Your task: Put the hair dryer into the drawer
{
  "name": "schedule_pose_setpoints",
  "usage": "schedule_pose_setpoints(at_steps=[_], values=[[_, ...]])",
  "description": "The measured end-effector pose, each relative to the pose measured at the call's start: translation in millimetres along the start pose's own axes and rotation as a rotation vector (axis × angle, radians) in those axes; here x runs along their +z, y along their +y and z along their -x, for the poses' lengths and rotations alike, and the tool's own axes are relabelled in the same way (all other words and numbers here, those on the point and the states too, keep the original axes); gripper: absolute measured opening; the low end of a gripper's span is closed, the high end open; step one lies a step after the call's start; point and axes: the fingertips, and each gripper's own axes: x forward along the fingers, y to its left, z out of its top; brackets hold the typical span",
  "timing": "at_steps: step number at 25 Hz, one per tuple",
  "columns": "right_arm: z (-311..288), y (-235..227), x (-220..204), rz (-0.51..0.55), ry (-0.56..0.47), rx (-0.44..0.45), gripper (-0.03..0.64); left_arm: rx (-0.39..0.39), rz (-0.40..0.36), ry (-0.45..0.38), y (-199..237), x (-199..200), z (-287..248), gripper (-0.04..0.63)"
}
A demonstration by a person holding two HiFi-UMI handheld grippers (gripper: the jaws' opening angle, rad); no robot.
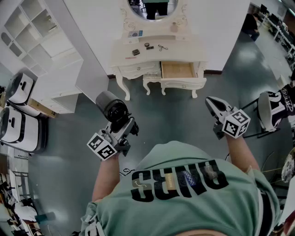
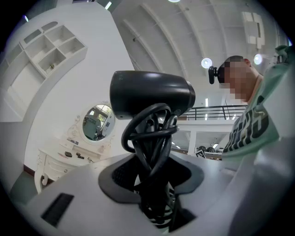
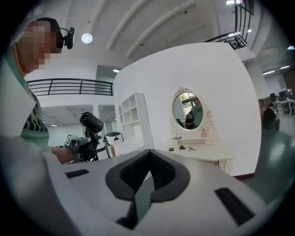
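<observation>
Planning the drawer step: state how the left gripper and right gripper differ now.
The left gripper is shut on the hair dryer, by its cord-wrapped handle; the right gripper holds nothing. The left gripper's jaws stand apart around that handle; the right gripper's are together. Both point towards the dressing table.

One hair dryer (image 1: 110,107), one dressing table (image 1: 184,46), one open drawer (image 1: 177,70), one mirror (image 1: 152,9).

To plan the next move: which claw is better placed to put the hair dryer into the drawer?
Left. The left claw grips the hair dryer by its cord-wrapped handle, and the drawer stands open ahead. The right claw is empty and shut.
</observation>
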Motion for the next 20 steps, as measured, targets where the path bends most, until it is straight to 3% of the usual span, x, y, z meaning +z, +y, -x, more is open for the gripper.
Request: schedule_pose_setpoints(at_steps=[20], values=[[13,-15,-2,-0.001,0.005,0.011,-0.006,-0.012,-0.018,0.006,-10,-3,-26,0.163]])
